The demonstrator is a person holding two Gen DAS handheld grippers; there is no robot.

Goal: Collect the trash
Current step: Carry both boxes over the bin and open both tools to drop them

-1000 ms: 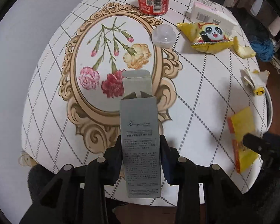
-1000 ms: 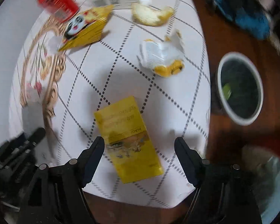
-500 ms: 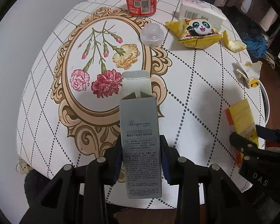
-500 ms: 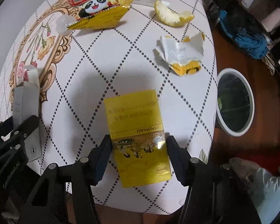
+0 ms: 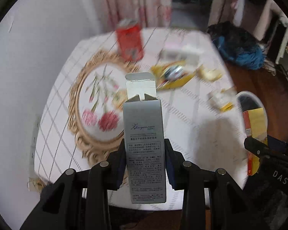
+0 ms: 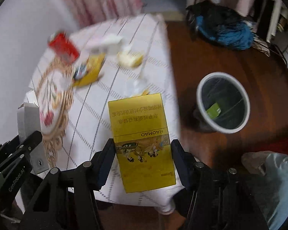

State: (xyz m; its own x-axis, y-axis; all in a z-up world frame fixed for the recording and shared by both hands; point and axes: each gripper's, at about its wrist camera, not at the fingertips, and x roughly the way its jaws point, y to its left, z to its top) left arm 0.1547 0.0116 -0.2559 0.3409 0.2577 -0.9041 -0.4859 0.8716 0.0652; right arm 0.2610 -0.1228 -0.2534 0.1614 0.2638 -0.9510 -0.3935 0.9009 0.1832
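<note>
My left gripper (image 5: 145, 161) is shut on a tall grey carton (image 5: 144, 134) with its top flap open, held above the table's near edge. My right gripper (image 6: 142, 153) is shut on a flat yellow box (image 6: 140, 134), lifted off the cloth. The yellow box (image 5: 255, 130) also shows at the right of the left wrist view, and the grey carton (image 6: 27, 118) at the left of the right wrist view. A white-rimmed trash bin (image 6: 222, 103) with a dark liner stands on the floor to the right of the table, holding a green scrap.
On the patterned tablecloth (image 5: 182, 118) lie a red can (image 5: 129, 40), a yellow panda snack bag (image 5: 172, 74), a white box (image 5: 180, 53), a peel (image 6: 129, 57) and a crumpled wrapper (image 5: 220, 99). Blue and black cloth (image 6: 224, 28) lies on the wooden floor. A person's knee (image 6: 274, 172) is at right.
Both grippers have risen and tilted up with their boxes. The yellow box has left the tablecloth in the right gripper. The bin now shows fully at the right.
</note>
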